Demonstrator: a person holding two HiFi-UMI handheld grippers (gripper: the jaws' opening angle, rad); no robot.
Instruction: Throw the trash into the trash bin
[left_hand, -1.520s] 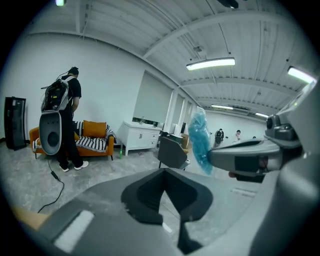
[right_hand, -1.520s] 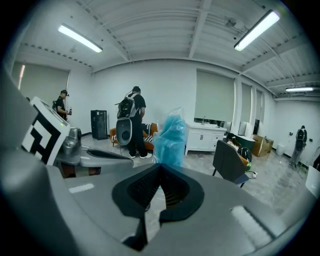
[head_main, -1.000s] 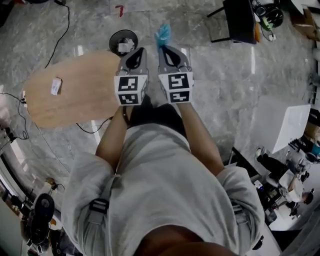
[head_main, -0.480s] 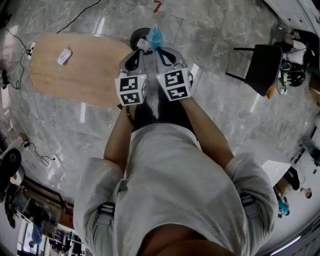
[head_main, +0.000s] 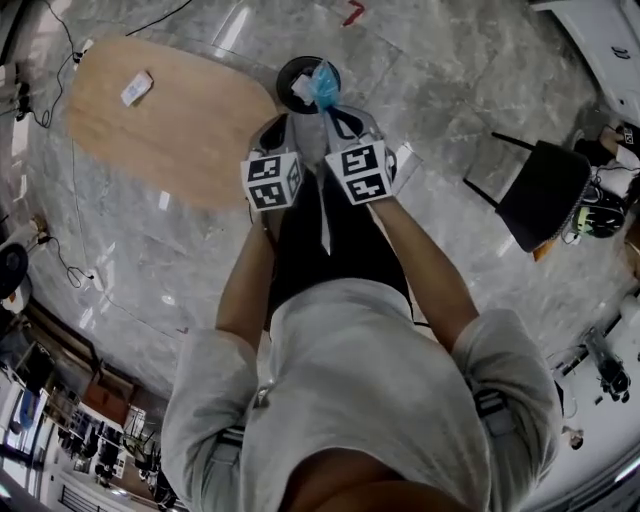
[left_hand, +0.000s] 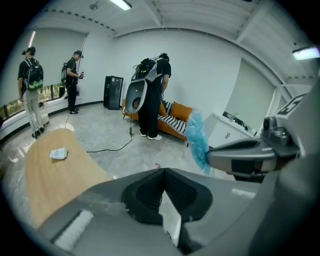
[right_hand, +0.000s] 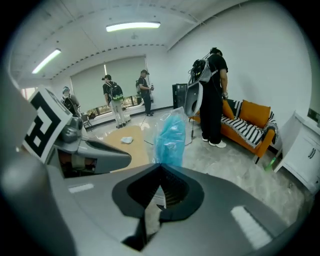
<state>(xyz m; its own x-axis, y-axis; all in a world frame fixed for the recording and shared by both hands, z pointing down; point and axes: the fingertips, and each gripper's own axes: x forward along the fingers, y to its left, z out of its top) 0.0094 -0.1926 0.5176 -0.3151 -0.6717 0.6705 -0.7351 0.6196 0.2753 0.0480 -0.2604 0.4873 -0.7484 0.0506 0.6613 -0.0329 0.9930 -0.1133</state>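
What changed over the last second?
The right gripper and left gripper moved up to the bin. The blue trash, earlier right of it in the head view, now shows over its opening. Nothing let go: right gripper stays shut on the blue trash, left gripper stays shut, empty. Paper still lies on the table.

I recorded the right gripper (right_hand: 160, 167) as grey with black inner pads. The plastic trash (right_hand: 171, 136) at its tips was translucent light blue. The left gripper (left_hand: 161, 172) matched it: grey body, black pads. The marker cubes (head_main: 274, 181) carried black squares on white. Beyond the tips, the trash bin (head_main: 284, 75) was black, with a white scrap (head_main: 303, 90) inside. Left of the left gripper, the table (head_main: 170, 130) was pale tan wood grain and bore a white packet (head_main: 137, 88). The floor (head_main: 450, 90) was grey and marbled. Ahead of the right gripper, I noted an orange sofa (right_hand: 258, 113) with a black-and-white striped throw (right_hand: 248, 125).
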